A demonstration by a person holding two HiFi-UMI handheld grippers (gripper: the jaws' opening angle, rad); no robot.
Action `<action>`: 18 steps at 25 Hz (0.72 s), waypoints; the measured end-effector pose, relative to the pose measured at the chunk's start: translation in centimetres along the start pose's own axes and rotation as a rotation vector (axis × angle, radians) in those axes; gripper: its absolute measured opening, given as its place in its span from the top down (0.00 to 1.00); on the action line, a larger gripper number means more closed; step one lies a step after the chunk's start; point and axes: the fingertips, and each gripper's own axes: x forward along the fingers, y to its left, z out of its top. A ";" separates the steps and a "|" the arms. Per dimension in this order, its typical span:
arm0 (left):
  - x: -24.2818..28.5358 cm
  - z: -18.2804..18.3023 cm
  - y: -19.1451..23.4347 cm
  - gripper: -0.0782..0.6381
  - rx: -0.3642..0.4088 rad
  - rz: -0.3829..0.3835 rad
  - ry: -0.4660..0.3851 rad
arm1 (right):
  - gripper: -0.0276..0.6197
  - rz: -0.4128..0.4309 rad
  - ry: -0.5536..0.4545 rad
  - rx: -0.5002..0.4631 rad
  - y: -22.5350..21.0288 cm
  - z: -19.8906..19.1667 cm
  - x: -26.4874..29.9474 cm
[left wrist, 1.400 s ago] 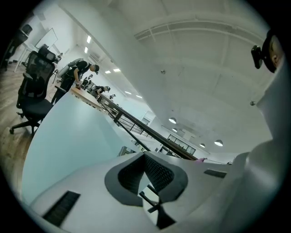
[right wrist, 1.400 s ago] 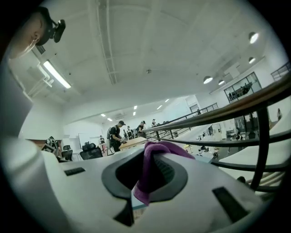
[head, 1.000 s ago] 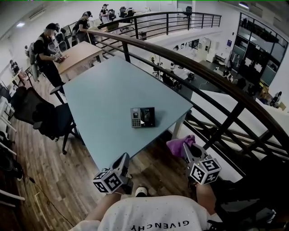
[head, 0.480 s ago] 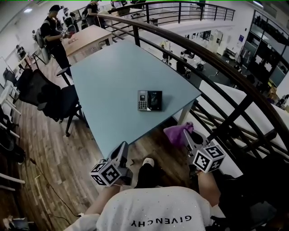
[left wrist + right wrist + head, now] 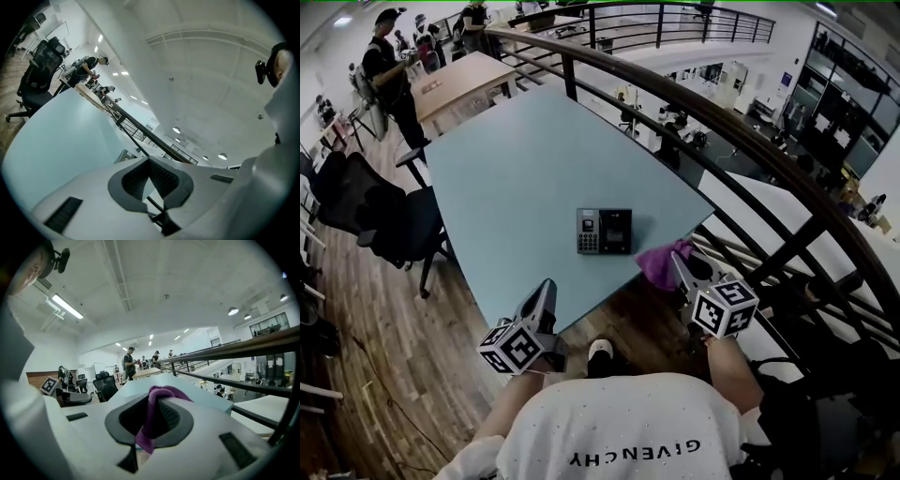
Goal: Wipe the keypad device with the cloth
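Your left gripper (image 5: 546,291) hangs off the near edge of the table (image 5: 506,159), jaws closed on nothing. The keypad device (image 5: 604,231) lies flat on the table. Right of it, your right gripper (image 5: 680,265) pinches the purple cloth (image 5: 659,263).

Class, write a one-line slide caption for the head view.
Right gripper holds a purple cloth short of the keypad device lying on the blue table; left gripper holds nothing.

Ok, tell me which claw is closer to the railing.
Right. The right claw, holding the purple cloth, is off the table's near edge, at the end beside the railing. The left claw, empty, is at that edge's other end, farther away.
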 end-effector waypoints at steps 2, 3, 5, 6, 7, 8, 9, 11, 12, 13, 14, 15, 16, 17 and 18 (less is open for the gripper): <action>2.0 1.1 1.0 0.89 -0.005 -0.005 0.003 | 0.92 -0.016 0.027 -0.010 -1.2 0.1 2.6; 3.0 1.7 1.5 0.89 -0.004 -0.008 0.004 | 0.92 -0.024 0.041 -0.013 -1.9 0.1 3.9; 4.9 3.1 2.3 0.89 0.002 -0.017 -0.003 | 0.92 -0.041 0.067 -0.016 -3.3 0.2 6.7; 5.8 3.8 2.7 0.89 0.005 -0.022 -0.005 | 0.92 -0.051 0.079 -0.016 -4.0 0.2 8.1; 6.7 4.5 3.3 0.89 0.005 -0.024 -0.003 | 0.92 -0.063 0.089 -0.014 -4.6 0.2 9.4; 7.4 5.0 3.9 0.89 0.003 -0.024 0.005 | 0.92 -0.079 0.097 -0.011 -5.2 0.2 10.6; 8.1 5.4 4.6 0.89 -0.002 -0.022 0.016 | 0.92 -0.097 0.105 -0.006 -5.8 0.1 11.7; 9.4 6.1 5.7 0.89 -0.016 -0.023 0.038 | 0.92 -0.138 0.119 0.013 -6.8 -0.3 13.6; 9.9 6.4 6.1 0.89 -0.021 -0.026 0.045 | 0.92 -0.157 0.124 0.026 -7.3 -0.4 14.5; 10.5 6.8 6.4 0.89 -0.022 -0.029 0.048 | 0.92 -0.172 0.128 0.040 -7.8 -0.6 15.1; 10.9 7.2 6.7 0.89 -0.022 -0.030 0.047 | 0.92 -0.186 0.131 0.056 -8.2 -0.8 15.7; 11.3 7.5 7.0 0.89 -0.023 -0.030 0.042 | 0.92 -0.198 0.133 0.072 -8.7 -1.0 16.1; 11.6 7.6 7.2 0.89 -0.028 -0.029 0.036 | 0.92 -0.207 0.137 0.087 -9.1 -1.3 16.5; 11.9 7.7 7.5 0.89 -0.035 -0.027 0.030 | 0.92 -0.213 0.143 0.101 -9.4 -1.5 16.8; 12.2 7.7 8.0 0.89 -0.042 -0.024 0.027 | 0.92 -0.215 0.150 0.115 -9.6 -1.8 17.2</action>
